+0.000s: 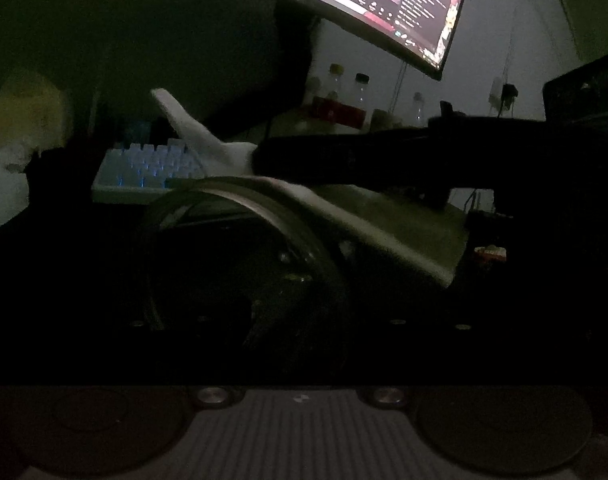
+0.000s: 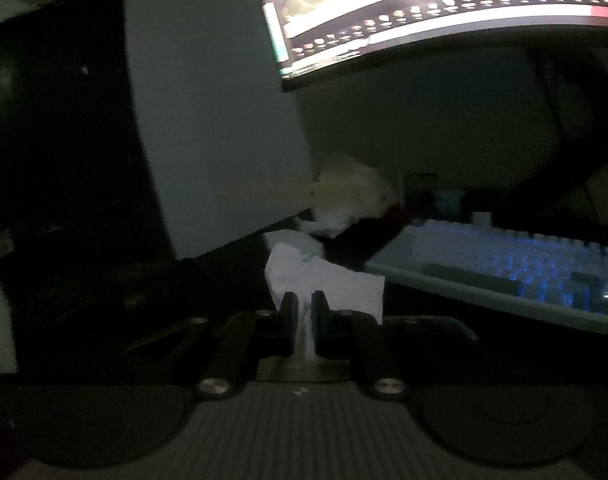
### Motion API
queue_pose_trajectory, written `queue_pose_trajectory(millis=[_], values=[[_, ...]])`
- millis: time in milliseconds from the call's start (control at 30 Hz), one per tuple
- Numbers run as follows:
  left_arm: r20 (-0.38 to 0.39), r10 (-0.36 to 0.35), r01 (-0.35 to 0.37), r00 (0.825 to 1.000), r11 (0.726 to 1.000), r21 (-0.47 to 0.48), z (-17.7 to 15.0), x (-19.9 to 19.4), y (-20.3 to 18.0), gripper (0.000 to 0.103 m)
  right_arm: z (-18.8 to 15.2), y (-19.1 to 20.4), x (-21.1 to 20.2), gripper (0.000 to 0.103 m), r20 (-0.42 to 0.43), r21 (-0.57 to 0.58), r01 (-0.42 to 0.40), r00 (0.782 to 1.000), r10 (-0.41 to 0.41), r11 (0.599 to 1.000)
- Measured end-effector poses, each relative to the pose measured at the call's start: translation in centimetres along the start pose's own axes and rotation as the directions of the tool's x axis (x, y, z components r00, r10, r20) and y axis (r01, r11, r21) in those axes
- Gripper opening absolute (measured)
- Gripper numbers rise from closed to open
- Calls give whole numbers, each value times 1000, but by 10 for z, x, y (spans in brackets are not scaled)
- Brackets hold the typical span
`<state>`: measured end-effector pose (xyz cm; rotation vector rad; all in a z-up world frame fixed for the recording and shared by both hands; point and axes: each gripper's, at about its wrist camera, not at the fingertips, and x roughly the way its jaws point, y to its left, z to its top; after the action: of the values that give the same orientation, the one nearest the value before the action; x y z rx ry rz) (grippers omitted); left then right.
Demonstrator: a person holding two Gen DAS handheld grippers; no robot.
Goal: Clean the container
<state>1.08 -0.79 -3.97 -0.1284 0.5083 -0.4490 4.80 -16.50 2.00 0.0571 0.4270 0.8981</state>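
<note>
My right claw [image 2: 302, 312] pinches the tissue [image 2: 328, 280]; left claw grips the container [image 1: 239, 248], tissue at one o'clock. Wiping looks underway, unfinished.

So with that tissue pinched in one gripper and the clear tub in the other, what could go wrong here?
The tissue is held only by a thin edge in the right gripper, so it might tear or slip out while wiping. The container sits just in front of the keyboard; if it slips from the left gripper, it could hit the keys. The dim light may also hide leftover dirt.
</note>
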Motion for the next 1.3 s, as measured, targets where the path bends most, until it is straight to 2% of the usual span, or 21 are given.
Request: queue_pose_trajectory(millis=[67,133,200,233,267,300,367,433,500,567,633,700,867,933,1000,1300], values=[[0,7,-7,1000,1000,15,-1,0,-2,53,-1,-9,-2,10,7,-2,74,997,-74,997],[4,11,-11,1000,1000,26,-2,0,-4,54,-1,-22,-4,10,11,5,205,979,-205,979],[0,4,-4,1000,1000,30,-2,1,-5,51,-1,-32,-6,10,-1,50,270,963,-270,962],[0,3,-3,1000,1000,27,-2,1,-5,49,0,-32,-6,10,-4,60,276,961,-276,959],[1,4,-4,1000,1000,23,-2,1,-5,40,-1,-26,-5,11,-3,45,271,962,-271,961],[4,7,-7,1000,1000,18,-3,2,-4,39,-1,-17,-5,11,0,22,235,972,-235,972],[14,-32,32,999,999,14,-4,0,-4,20,-1,-1,-7,11,-1,-13,124,992,-124,992],[37,-51,49,998,998,41,-6,-1,-8,12,-1,9,-9,11,-17,-28,21,1000,-21,999],[68,-56,50,996,996,78,-8,-3,-14,9,0,10,-11,11,-30,-38,28,999,-29,999],[78,-117,117,990,993,8,-6,-6,-8,7,1,-1,-13,11,-33,-23,85,996,-85,996],[109,-186,194,977,979,-66,1,-16,-3,3,2,-14,-17,11,-44,2,137,990,-136,991],[110,-179,187,978,981,-61,10,-24,-9,5,3,-26,-22,10,-58,28,169,984,-167,985],[59,-161,162,985,987,-15,10,-23,-18,7,2,-27,-26,10,-66,53,119,991,-115,991],[36,-128,128,991,992,20,7,-20,-22,16,2,-19,-20,10,-58,27,114,992,-112,993],[11,-75,74,997,995,65,1,-17,-24,37,4,-12,-14,10,-56,-4,127,990,-127,992],[-7,-35,36,999,997,75,-10,-7,-14,41,2,-5,-5,11,-48,-44,154,987,-156,987]])
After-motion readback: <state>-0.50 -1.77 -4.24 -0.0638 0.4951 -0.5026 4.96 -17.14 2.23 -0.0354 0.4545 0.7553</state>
